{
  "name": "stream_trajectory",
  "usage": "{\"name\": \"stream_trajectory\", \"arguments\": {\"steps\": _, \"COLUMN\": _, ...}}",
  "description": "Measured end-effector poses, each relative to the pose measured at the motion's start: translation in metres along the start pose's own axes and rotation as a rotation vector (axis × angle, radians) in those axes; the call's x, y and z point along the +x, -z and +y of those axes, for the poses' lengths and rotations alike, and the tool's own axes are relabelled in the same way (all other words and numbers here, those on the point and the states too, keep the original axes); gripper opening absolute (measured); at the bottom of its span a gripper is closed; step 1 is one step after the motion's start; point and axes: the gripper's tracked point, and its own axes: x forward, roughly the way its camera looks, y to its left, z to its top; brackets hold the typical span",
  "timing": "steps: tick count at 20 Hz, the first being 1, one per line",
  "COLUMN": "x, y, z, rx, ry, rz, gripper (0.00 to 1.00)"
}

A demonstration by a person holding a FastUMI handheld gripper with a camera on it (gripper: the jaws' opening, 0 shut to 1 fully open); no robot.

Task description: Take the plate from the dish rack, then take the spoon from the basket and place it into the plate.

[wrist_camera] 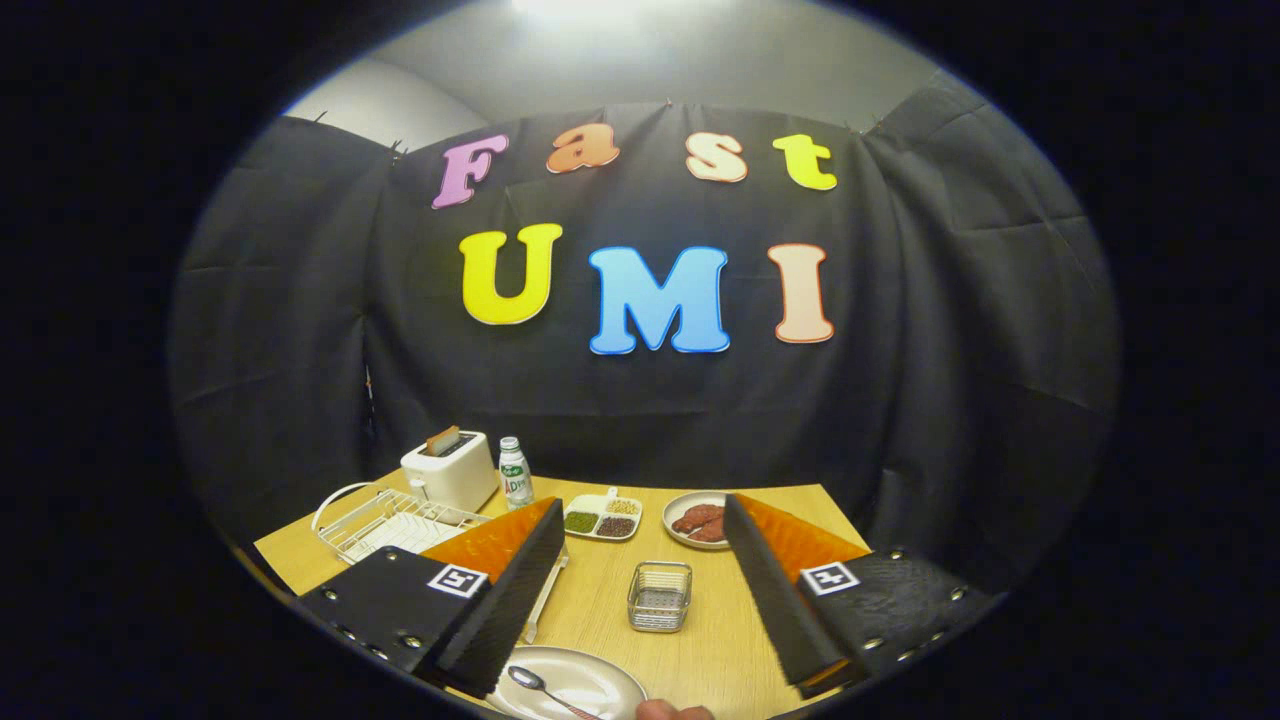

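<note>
The gripper (640,590) hangs spread wide with nothing between its fingers; nearest, partly hidden by the left finger, the plate (590,680) holds the spoon (540,686), a fingertip (672,711) beside it. Ahead stands the wire basket (660,596). Beyond, the dish rack (385,520), toaster (452,468), bottle (514,472), divided tray of grains (603,515) and dish of reddish food (697,520) line the table (720,640).

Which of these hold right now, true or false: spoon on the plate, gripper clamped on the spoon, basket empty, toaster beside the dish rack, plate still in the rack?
1. The spoon lies on the plate. True.
2. The gripper is clamped on the spoon. False: its fingers are spread wide, holding nothing.
3. The wire basket looks empty. True.
4. The toaster stands just beyond the dish rack. True.
5. The plate sits in the rack. False: it rests on the table, near the fingers.
</note>
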Motion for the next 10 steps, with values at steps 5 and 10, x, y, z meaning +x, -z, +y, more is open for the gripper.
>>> {"name": "stream_trajectory", "arguments": {"steps": 5, "x": 0.006, "y": 0.0, "z": -0.021, "rx": 0.039, "ry": 0.037, "rz": -0.049, "gripper": 0.95}}
{"name": "stream_trajectory", "arguments": {"steps": 10, "x": 0.013, "y": 0.004, "z": -0.035, "rx": 0.041, "ry": 0.033, "rz": -0.047, "gripper": 0.96}}
